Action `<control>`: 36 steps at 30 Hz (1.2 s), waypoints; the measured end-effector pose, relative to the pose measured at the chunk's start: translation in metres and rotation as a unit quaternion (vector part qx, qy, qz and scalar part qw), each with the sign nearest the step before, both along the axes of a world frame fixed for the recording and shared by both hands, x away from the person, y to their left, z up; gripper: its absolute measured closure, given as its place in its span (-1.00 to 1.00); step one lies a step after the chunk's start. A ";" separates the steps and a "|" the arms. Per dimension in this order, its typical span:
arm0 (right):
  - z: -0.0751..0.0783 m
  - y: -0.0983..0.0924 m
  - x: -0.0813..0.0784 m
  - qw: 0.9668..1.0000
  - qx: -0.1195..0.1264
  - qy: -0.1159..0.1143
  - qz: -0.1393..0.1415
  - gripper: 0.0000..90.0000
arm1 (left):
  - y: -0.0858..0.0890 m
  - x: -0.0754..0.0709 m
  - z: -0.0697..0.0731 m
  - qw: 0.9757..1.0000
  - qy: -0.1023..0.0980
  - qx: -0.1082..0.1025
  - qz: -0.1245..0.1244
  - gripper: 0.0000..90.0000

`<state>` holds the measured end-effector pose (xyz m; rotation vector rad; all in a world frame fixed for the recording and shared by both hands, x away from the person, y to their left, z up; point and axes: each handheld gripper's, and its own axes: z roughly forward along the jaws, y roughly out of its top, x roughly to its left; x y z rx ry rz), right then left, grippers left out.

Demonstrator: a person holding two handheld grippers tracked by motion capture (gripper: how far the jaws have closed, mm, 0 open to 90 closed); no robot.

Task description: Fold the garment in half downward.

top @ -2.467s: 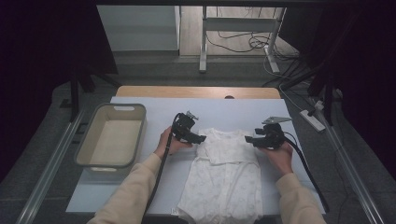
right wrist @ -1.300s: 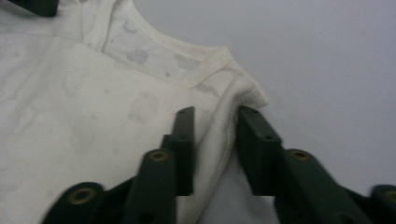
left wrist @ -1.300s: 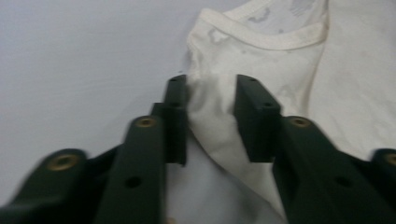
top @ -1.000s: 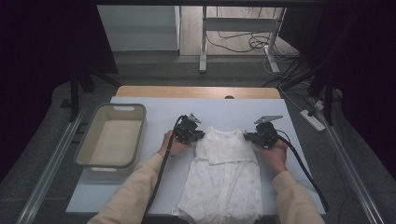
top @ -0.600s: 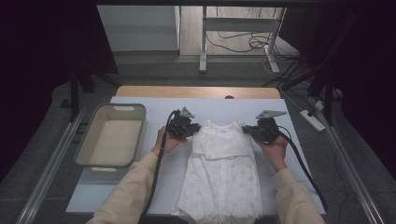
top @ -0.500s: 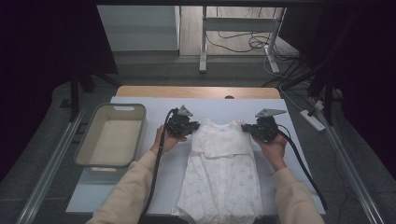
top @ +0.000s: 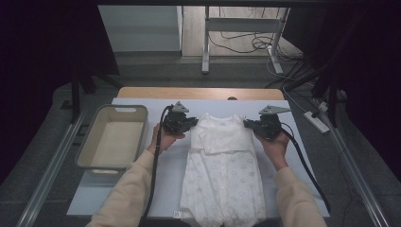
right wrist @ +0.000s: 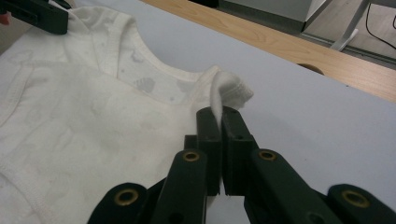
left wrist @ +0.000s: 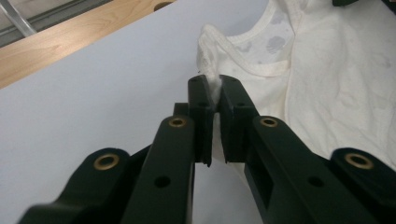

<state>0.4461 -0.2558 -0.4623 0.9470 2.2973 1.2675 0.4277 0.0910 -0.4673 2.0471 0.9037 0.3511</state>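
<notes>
I see the white baby bodysuit (top: 222,170) lying flat, front up, on the pale sheet (top: 142,189) that covers the table, neckline toward the far edge, leg end reaching the near edge. Left gripper (top: 189,124) is pinched on the garment's left shoulder; in the left gripper view a fold of white fabric (left wrist: 215,86) sits clamped between the jaws. Right gripper (top: 250,125) is clamped on the other shoulder; the right gripper view shows a tuft of cloth (right wrist: 229,93) poking up past the closed jaws. Both shoulders look slightly lifted and pulled apart. Beige bin (top: 90,146) sits at the left edge, well apart from the bodysuit. Bare wood strip (top: 198,93) runs along the far edge.
</notes>
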 end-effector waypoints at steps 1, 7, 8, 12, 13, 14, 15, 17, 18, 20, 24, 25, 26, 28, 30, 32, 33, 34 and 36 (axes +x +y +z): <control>0.000 0.000 0.000 1.000 -0.001 0.000 0.000 0.94 | 0.000 0.000 0.000 1.000 0.000 0.000 0.000 0.85; -0.001 0.000 0.000 1.000 -0.004 0.000 0.000 0.94 | -0.001 0.001 -0.001 1.000 0.002 0.001 -0.001 0.85; -0.001 0.000 0.000 1.000 -0.004 0.000 -0.001 0.94 | -0.001 0.001 -0.001 1.000 0.002 0.000 -0.001 0.85; -0.001 0.000 0.000 1.000 -0.004 0.001 0.000 0.94 | -0.001 0.001 -0.001 1.000 0.003 0.000 -0.001 0.85; -0.001 0.000 0.000 1.000 -0.004 0.001 0.000 0.94 | -0.001 0.001 -0.001 1.000 0.002 0.001 -0.002 0.85; -0.001 0.000 0.000 1.000 -0.004 0.000 0.000 0.94 | -0.001 0.001 0.000 1.000 0.001 0.001 -0.003 0.85; -0.001 0.000 0.000 1.000 -0.004 0.000 0.000 0.94 | -0.001 0.000 0.000 1.000 0.001 0.001 -0.004 0.85; 0.000 0.000 0.000 1.000 -0.004 0.000 0.000 0.94 | -0.001 0.001 0.001 1.000 0.001 -0.001 -0.003 0.86; 0.000 -0.001 0.000 1.000 -0.004 -0.001 0.000 0.94 | -0.002 0.001 0.001 1.000 0.002 -0.002 -0.003 0.86; 0.001 -0.002 0.000 1.000 -0.002 -0.002 0.000 0.94 | -0.002 0.001 0.002 1.000 0.002 -0.003 -0.002 0.86; 0.007 -0.004 -0.001 1.000 0.012 -0.005 0.000 0.94 | 0.000 0.000 0.007 1.000 0.005 -0.011 -0.001 0.86; 0.010 -0.005 -0.001 1.000 0.017 -0.007 0.000 0.94 | 0.000 0.001 0.009 1.000 0.003 -0.012 0.000 0.86; 0.012 -0.006 0.000 1.000 0.022 -0.009 0.001 0.94 | 0.000 0.001 0.011 1.000 -0.001 -0.008 0.001 0.87; 0.018 -0.005 0.002 1.000 0.023 -0.011 0.001 0.94 | -0.001 0.004 0.017 1.000 -0.003 0.000 0.003 0.87; 0.024 -0.002 0.005 1.000 0.023 -0.013 0.003 0.94 | 0.000 0.007 0.023 1.000 -0.005 -0.004 0.007 0.87; 0.031 0.001 0.006 1.000 0.015 -0.020 0.004 0.94 | 0.000 0.011 0.029 1.000 -0.008 -0.002 0.009 0.87; 0.034 0.002 0.007 1.000 0.013 -0.024 0.005 0.94 | 0.000 0.012 0.032 1.000 -0.011 0.001 0.011 0.87; 0.037 0.002 0.009 1.000 0.011 -0.028 0.006 0.94 | 0.000 0.014 0.034 1.000 -0.014 0.004 0.013 0.87; 0.042 0.002 0.012 0.999 0.012 -0.034 0.005 0.94 | 0.002 0.019 0.039 1.000 -0.016 0.004 0.015 0.87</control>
